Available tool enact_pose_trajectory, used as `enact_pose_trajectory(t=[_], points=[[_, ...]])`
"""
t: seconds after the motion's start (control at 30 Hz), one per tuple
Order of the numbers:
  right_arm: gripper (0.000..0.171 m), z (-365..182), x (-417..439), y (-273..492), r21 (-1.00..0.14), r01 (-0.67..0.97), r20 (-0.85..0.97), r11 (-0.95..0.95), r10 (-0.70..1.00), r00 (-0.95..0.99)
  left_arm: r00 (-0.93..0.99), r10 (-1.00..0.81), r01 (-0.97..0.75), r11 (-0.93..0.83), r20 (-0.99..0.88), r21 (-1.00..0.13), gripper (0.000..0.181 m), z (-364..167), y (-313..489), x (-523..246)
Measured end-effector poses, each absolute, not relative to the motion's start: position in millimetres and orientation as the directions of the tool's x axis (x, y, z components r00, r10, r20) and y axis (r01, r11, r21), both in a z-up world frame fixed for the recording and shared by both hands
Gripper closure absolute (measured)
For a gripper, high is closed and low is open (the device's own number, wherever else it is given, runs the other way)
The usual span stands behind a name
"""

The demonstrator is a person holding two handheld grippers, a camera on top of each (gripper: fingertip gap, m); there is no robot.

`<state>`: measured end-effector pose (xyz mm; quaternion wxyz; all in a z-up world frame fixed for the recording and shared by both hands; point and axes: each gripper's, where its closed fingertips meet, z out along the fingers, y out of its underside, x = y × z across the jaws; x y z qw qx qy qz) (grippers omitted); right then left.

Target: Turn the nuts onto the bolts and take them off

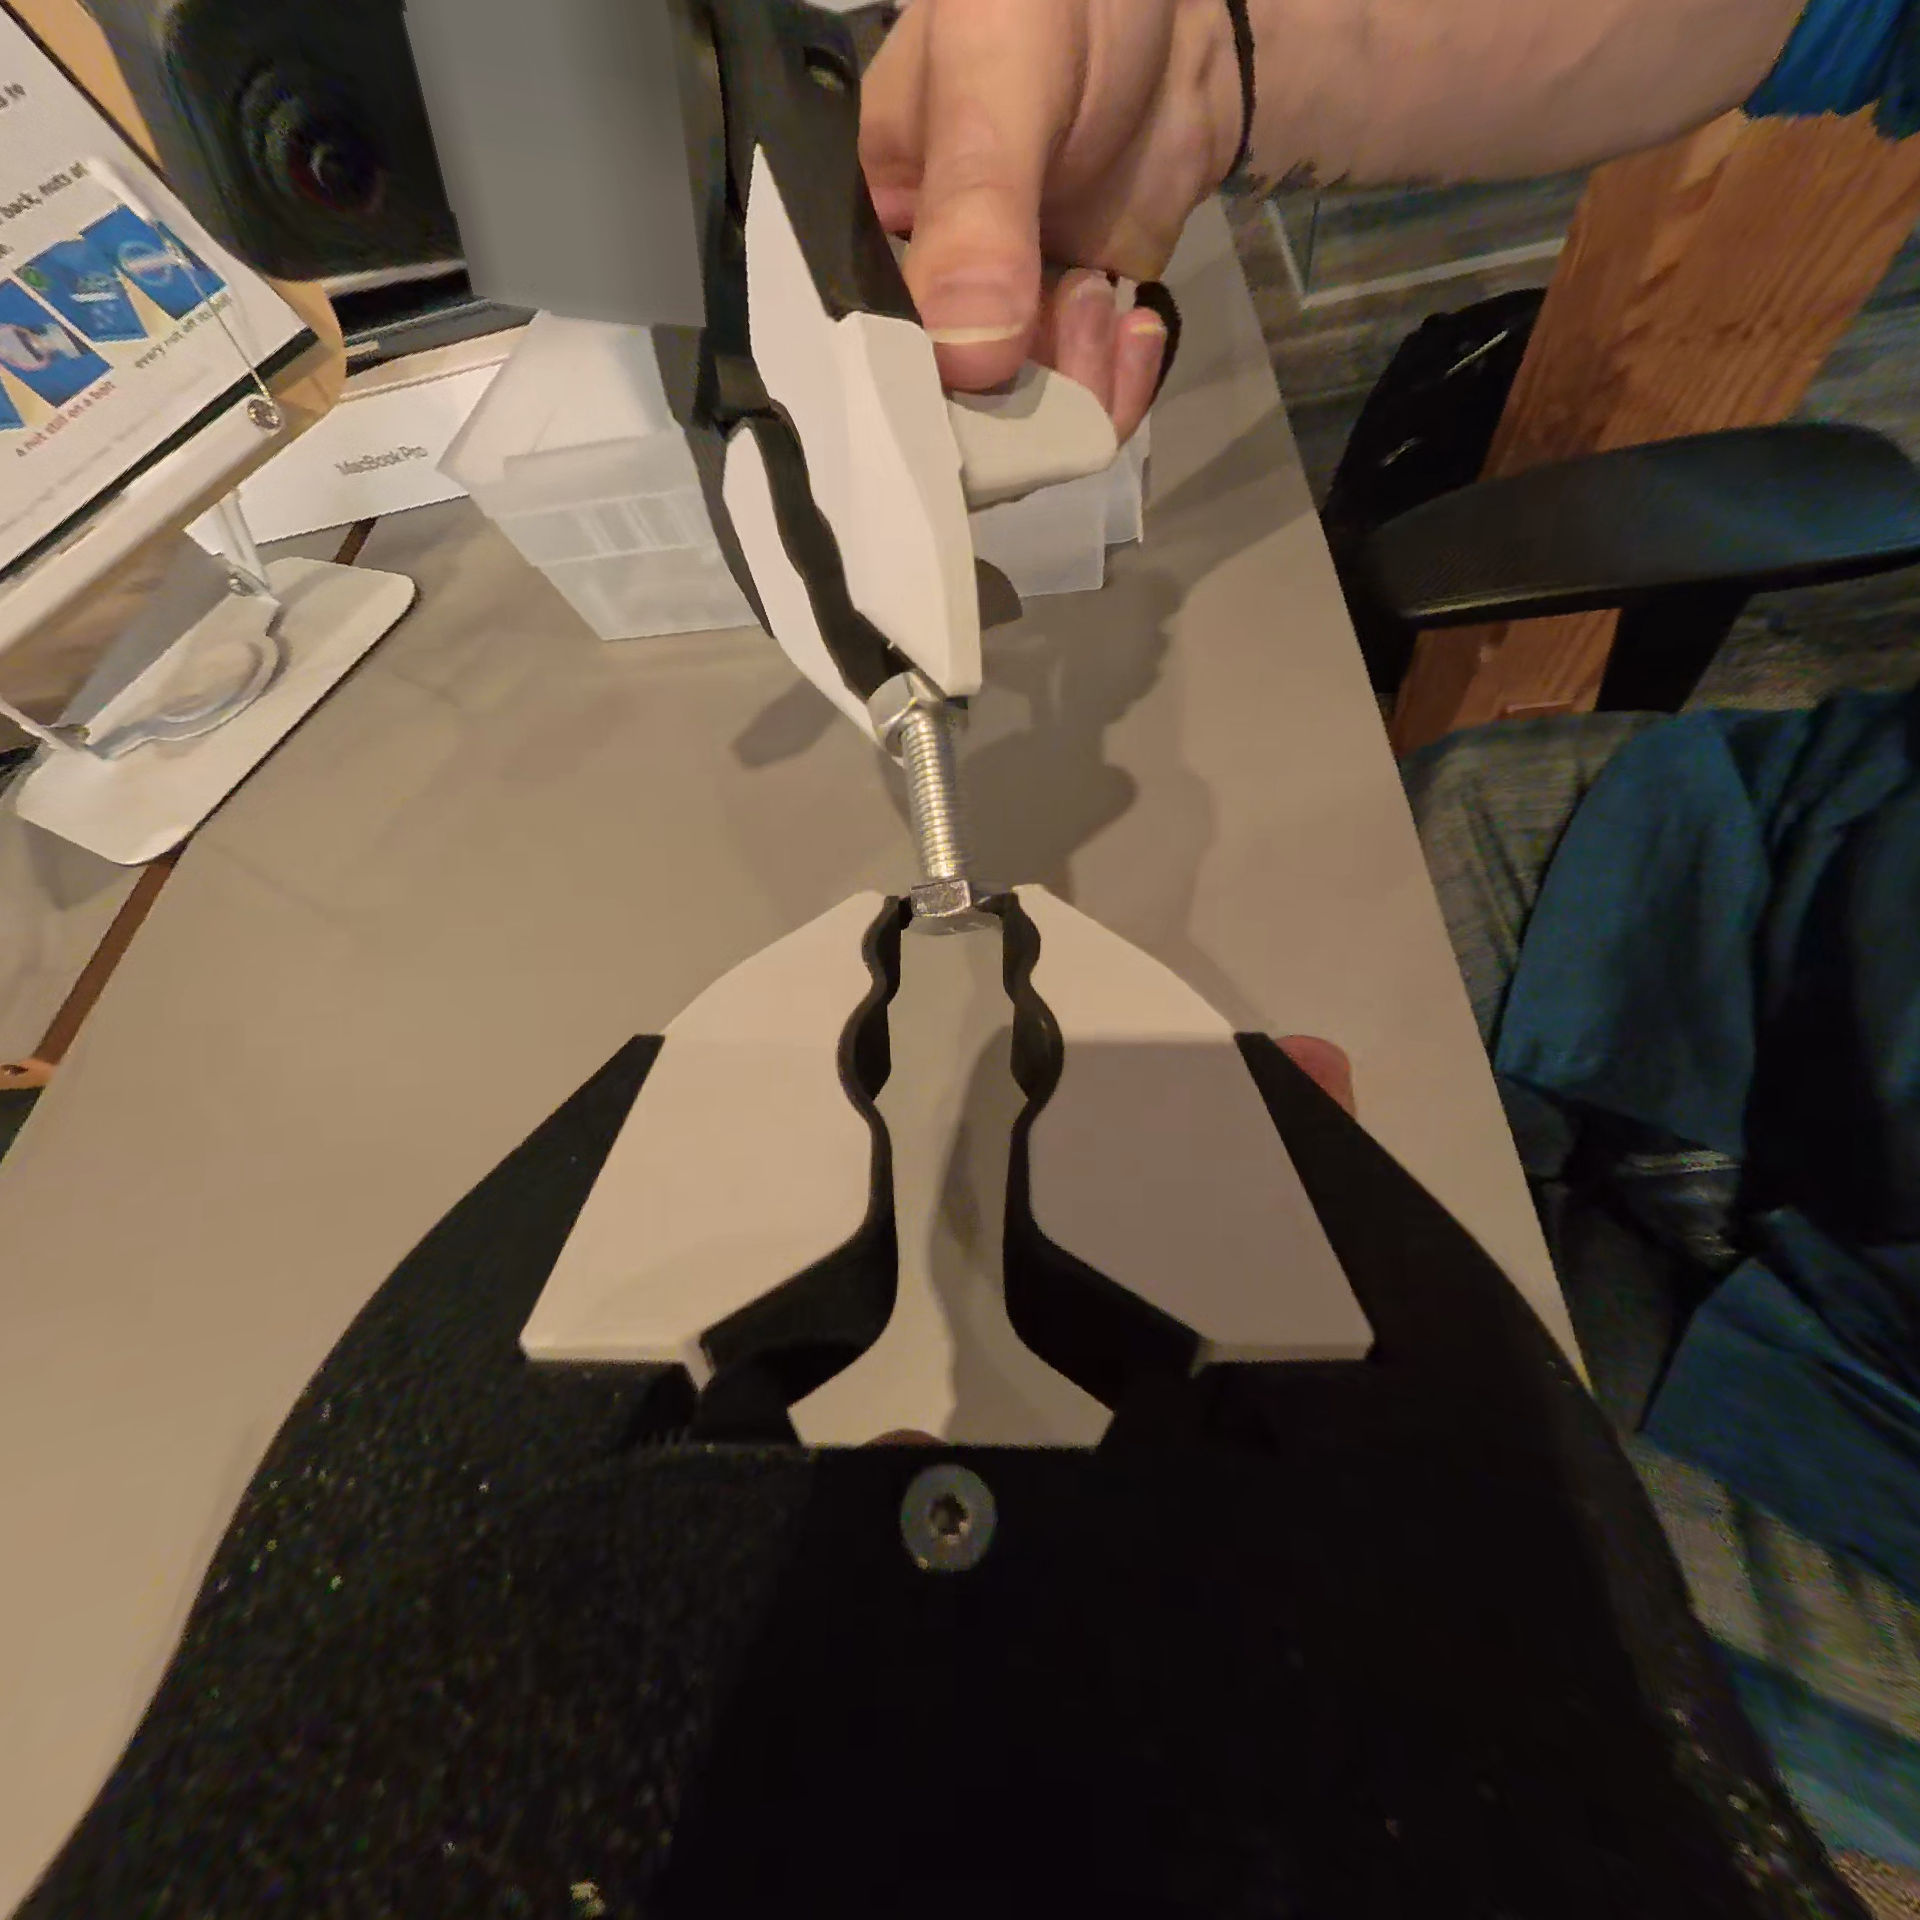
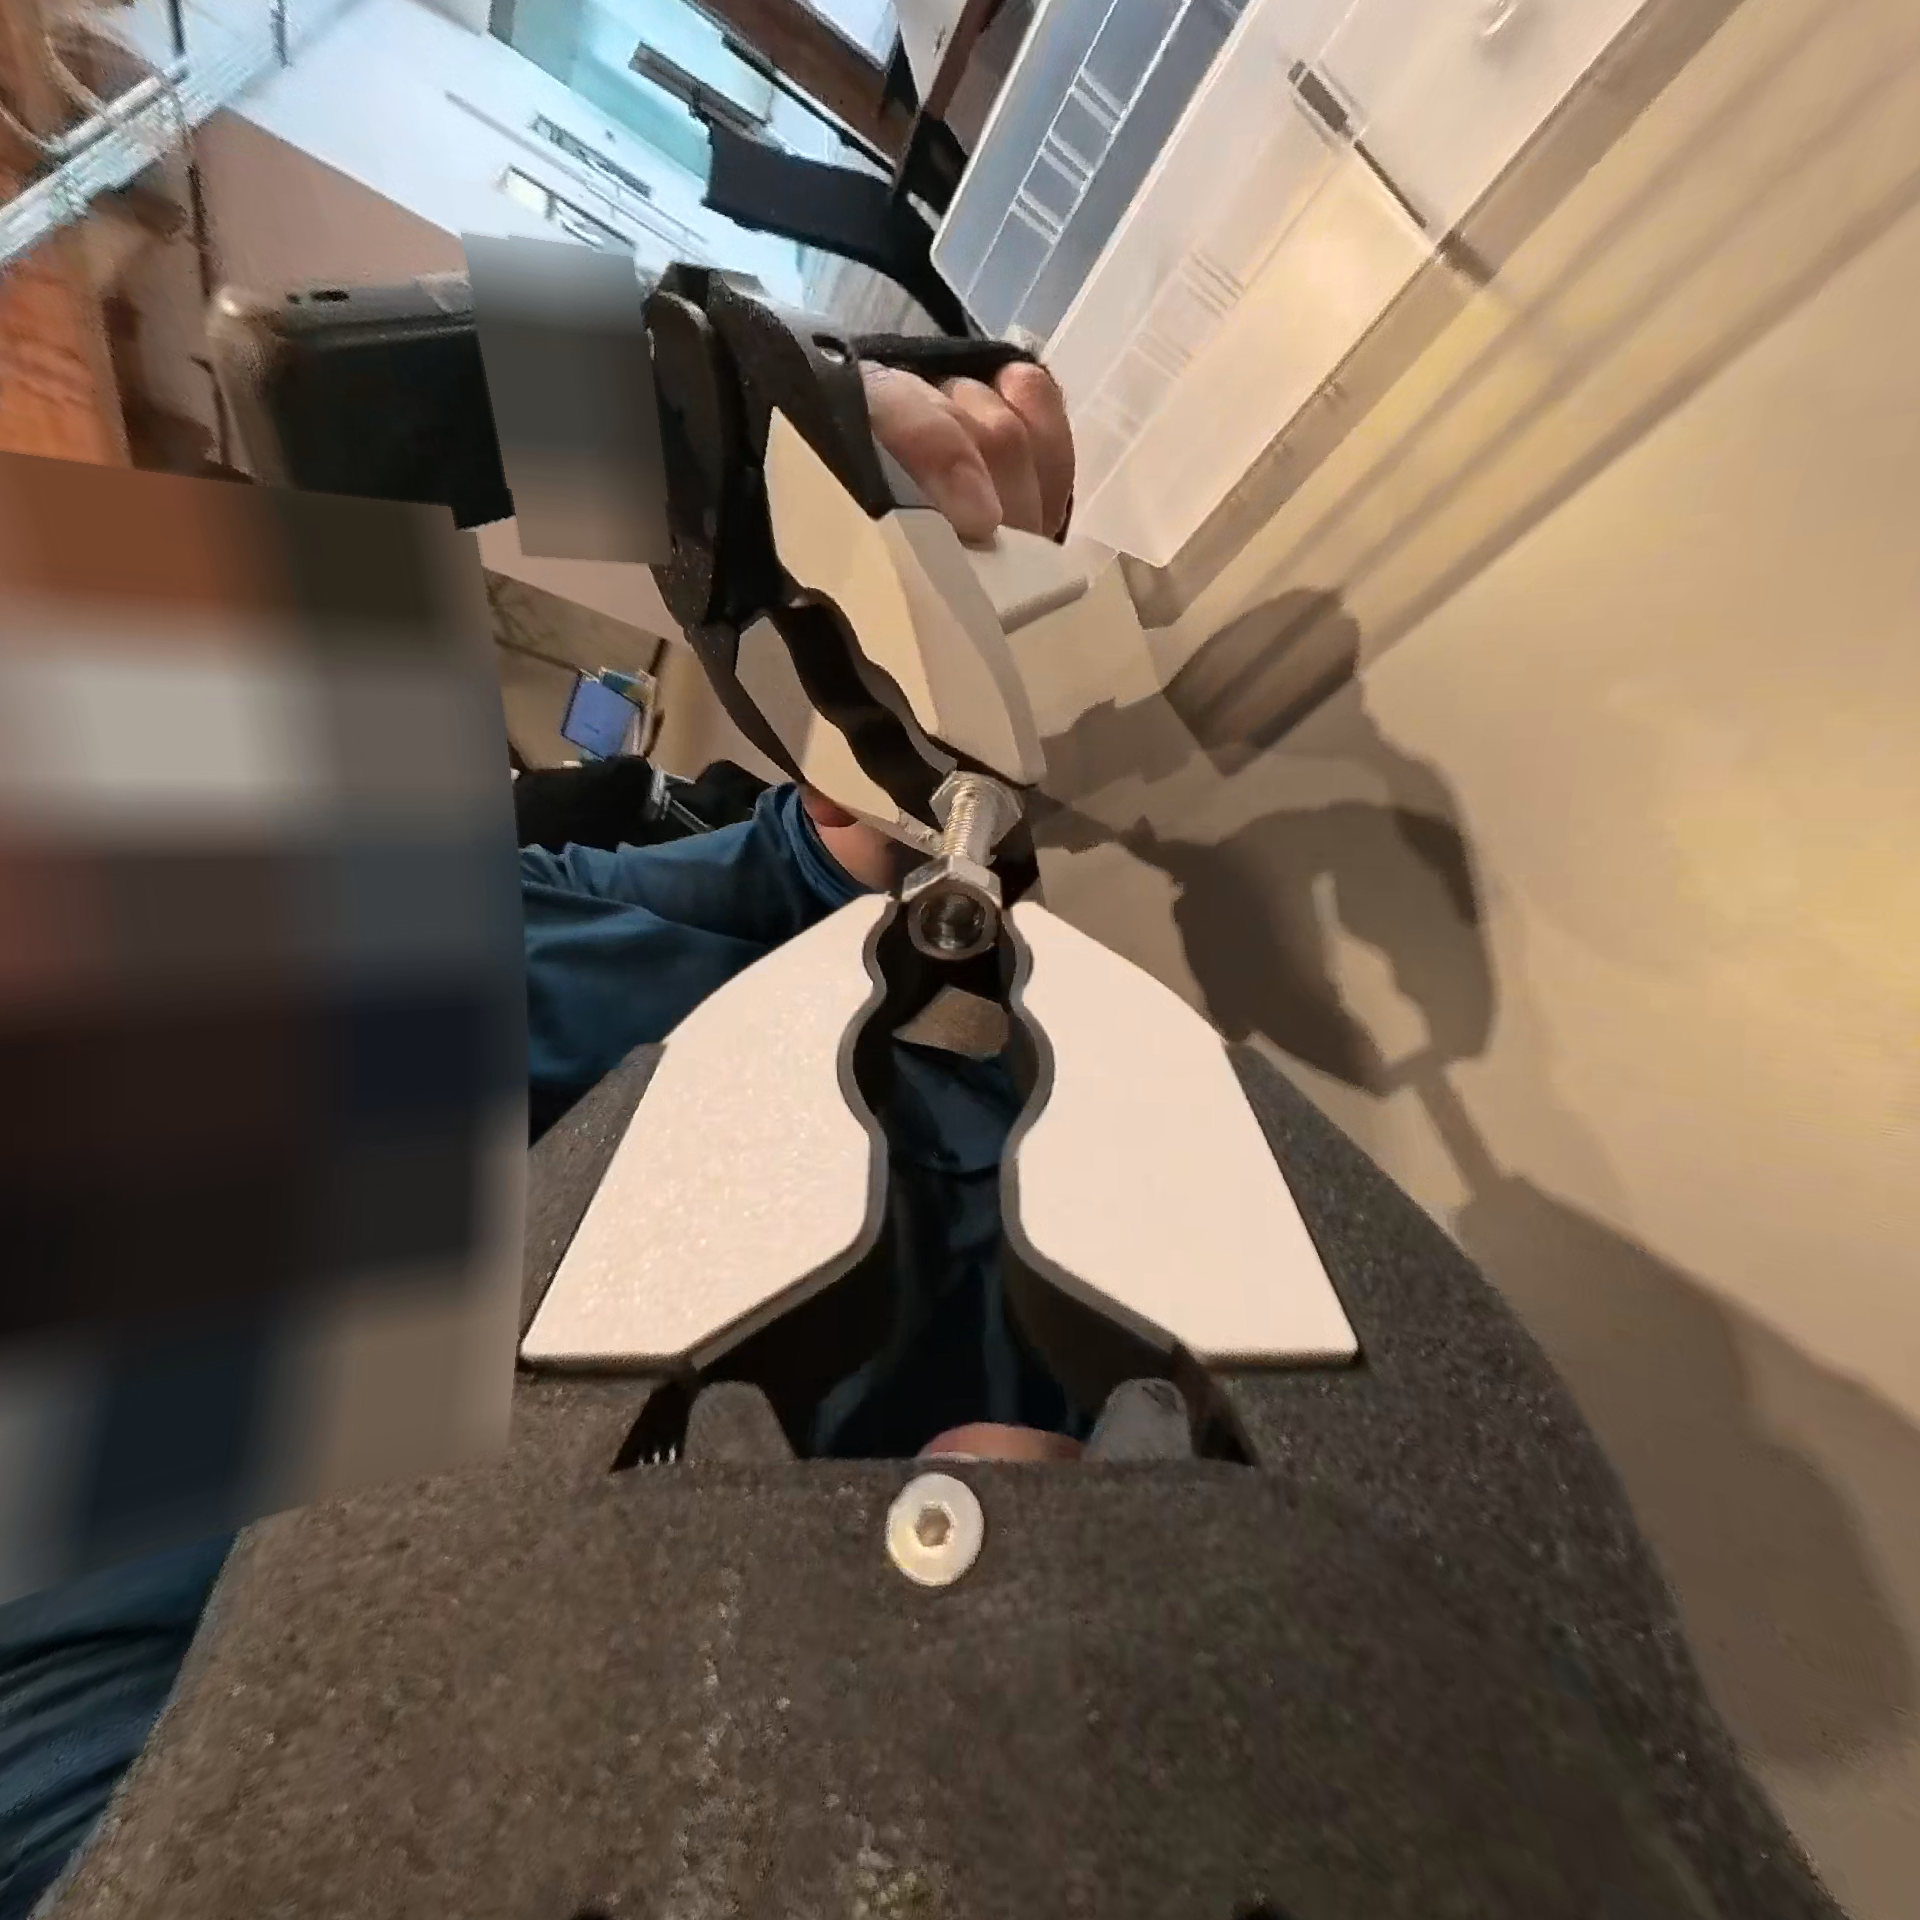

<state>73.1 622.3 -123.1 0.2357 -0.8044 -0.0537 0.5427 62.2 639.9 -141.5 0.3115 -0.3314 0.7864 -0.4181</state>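
A silver bolt (image 1: 935, 800) hangs in the air above the beige table (image 1: 416, 935), held between both grippers. My left gripper (image 1: 951, 906) is shut on the bolt's hex head at the near end. My right gripper (image 1: 920, 698) comes in from above, held by a hand, and is shut on the nut (image 1: 896, 719) at the far end of the thread. In the right wrist view my right gripper (image 2: 948, 916) grips the nut (image 2: 948, 920), seen end-on with its hole showing. The bolt (image 2: 966, 826) runs away from it to the left gripper (image 2: 977, 795).
A translucent plastic organizer box (image 1: 623, 540) stands behind the grippers and also shows in the right wrist view (image 2: 1195, 260). A printed card on a white stand (image 1: 156, 582) and a white carton (image 1: 384, 457) are at the back left. A black office chair (image 1: 1610, 540) is past the table's right edge.
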Motion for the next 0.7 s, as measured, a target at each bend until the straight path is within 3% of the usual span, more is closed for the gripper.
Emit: enact_pose_trajectory(t=[0.43,0.7], points=[[0.155,-125.4,74.6,625.2,-0.498,-0.17,-0.796,-0.85,0.37,0.478,-0.573,-0.794,-0.273,0.418,-0.203,-0.866,0.163,-142.5,642.6,64.4],[0.155,-125.0,77.3,627.9,-0.503,-0.209,-0.784,-0.838,0.341,0.519,-0.528,-0.798,-0.276,0.485,-0.291,-0.829,0.164,-142.6,645.9,66.6]])
